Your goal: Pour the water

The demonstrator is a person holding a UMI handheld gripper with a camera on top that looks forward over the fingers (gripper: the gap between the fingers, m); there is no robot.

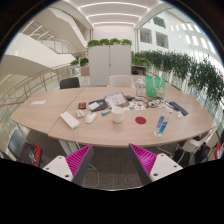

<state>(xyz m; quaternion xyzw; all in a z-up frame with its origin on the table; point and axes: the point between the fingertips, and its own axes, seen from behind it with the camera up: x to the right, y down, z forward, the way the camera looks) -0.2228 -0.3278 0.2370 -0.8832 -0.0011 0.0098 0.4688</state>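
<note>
While the gripper [112, 163] is held level and well back from the table [60, 112], its two fingers are seen spread wide apart, so pretty much fully open, with nothing caught between them. The magenta pads [78, 160] are shown facing inward toward each other, with only open floor in the gap. The fingers are pointed forward at the near edge of the long wooden table, which is kept beyond the tips, not touched. The hand itself isn't shown at all, so its grip can't be told. On the table, a white cup [118, 115] is set near the middle, just ahead of the gap between the fingers but well apart from them. A pair of tall greenish bottles [152, 87] is stood further back toward the right side, upright as far as can be told. A blue thing [162, 125] and a small red one [140, 120] are laid near the front edge to the right of the cup, and papers and dark flat items [100, 103] are scattered across the middle. A row of green plants [185, 68] is lined up behind the table on the right.
</note>
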